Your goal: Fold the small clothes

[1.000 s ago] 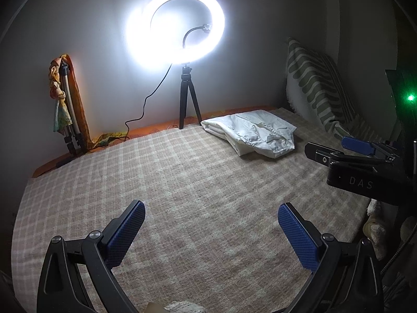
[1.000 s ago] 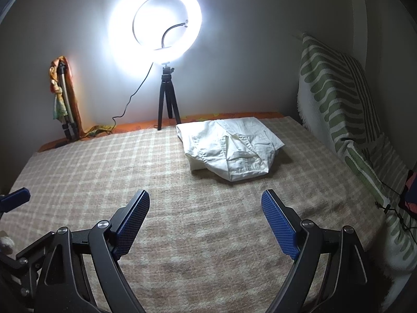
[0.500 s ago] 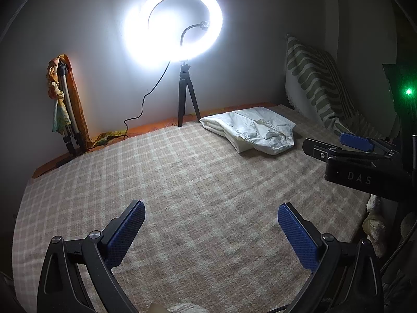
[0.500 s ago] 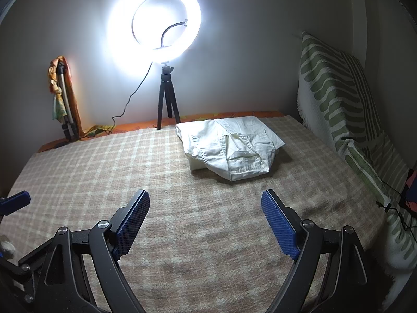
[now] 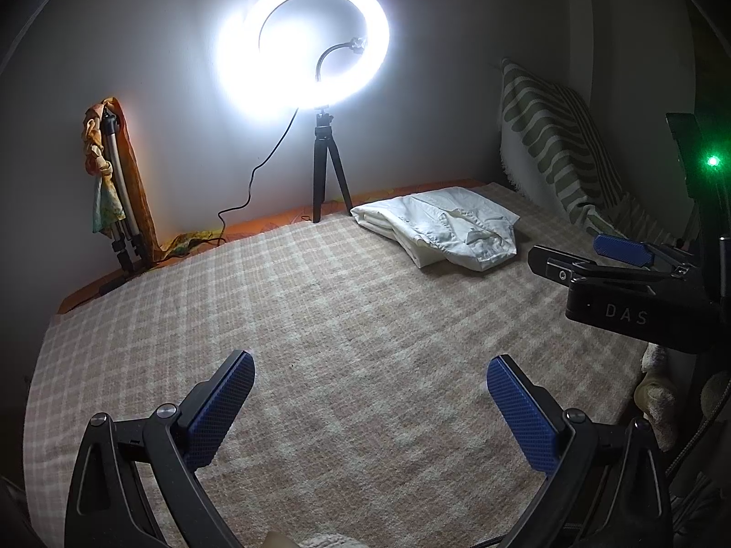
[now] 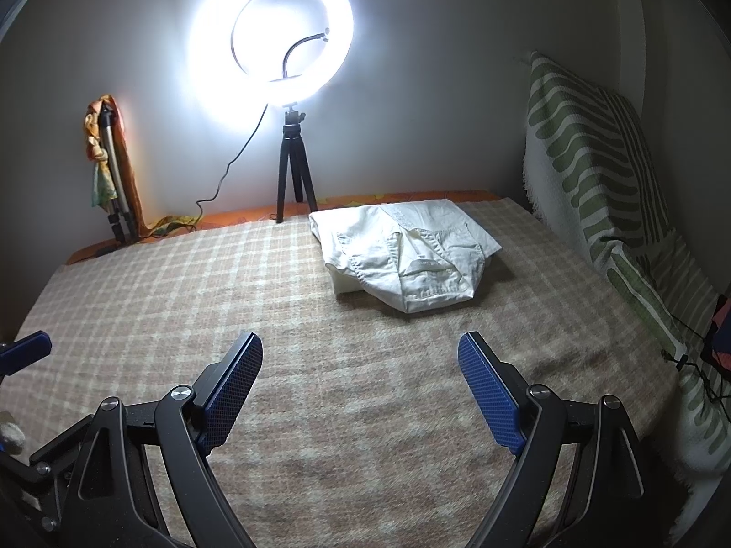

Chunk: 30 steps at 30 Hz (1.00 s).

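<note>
A bed [image 6: 137,301] under a checked tan blanket fills both of my views, its far edge against a pale wall [image 6: 457,91]. Along the right side a green-and-white striped pillow [image 6: 589,155] leans upright. A lit ring light [image 6: 274,41] on a small black tripod [image 6: 292,169] stands at the back, its cable trailing left toward a folded stand [image 6: 114,173] draped in orange and yellow cloth in the far left corner.

The clothes [image 6: 406,251], a white garment lying roughly folded with seams and a pocket showing, sit on the blanket at the far right, just in front of the tripod and near the pillow. Nothing touches them.

My left tool [image 5: 370,406] hangs low over the near blanket, its blue pads spread wide and holding nothing. My right tool [image 6: 361,383] is likewise spread wide and empty over the near middle of the bed, well apart from the clothes. From the left wrist view the right tool [image 5: 607,255] shows side-on at the right edge, with "DAS" on its black body and a green lamp [image 5: 712,161] glowing above. One blue tip of the left tool [image 6: 25,349] pokes in at the left edge of the right wrist view.
</note>
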Each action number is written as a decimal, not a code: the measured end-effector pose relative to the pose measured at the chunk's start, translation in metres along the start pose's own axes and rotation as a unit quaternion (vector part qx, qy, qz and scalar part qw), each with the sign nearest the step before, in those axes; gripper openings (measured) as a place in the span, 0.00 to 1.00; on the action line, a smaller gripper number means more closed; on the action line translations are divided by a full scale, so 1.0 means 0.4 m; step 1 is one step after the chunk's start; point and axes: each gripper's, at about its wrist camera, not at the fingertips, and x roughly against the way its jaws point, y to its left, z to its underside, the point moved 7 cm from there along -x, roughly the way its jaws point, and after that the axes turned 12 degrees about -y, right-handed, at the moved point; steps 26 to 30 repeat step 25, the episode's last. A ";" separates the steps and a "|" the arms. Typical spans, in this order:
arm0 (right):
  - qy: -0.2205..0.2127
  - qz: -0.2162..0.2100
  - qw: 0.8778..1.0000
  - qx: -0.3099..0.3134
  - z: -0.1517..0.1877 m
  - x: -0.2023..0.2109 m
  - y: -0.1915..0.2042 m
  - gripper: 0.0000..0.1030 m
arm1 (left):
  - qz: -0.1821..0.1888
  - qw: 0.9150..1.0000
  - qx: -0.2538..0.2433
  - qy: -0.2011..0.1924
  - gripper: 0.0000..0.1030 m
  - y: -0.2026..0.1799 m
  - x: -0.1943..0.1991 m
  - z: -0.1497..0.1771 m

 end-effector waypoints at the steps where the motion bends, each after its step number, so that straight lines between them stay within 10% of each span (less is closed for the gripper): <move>1: -0.001 0.000 1.000 0.000 0.000 0.000 0.001 0.85 | 0.000 1.000 0.001 0.001 1.00 0.000 -0.001 0.001; 30: 0.001 -0.002 1.000 0.002 0.002 -0.003 0.004 0.85 | 0.001 1.000 -0.010 0.000 1.00 0.015 0.002 0.002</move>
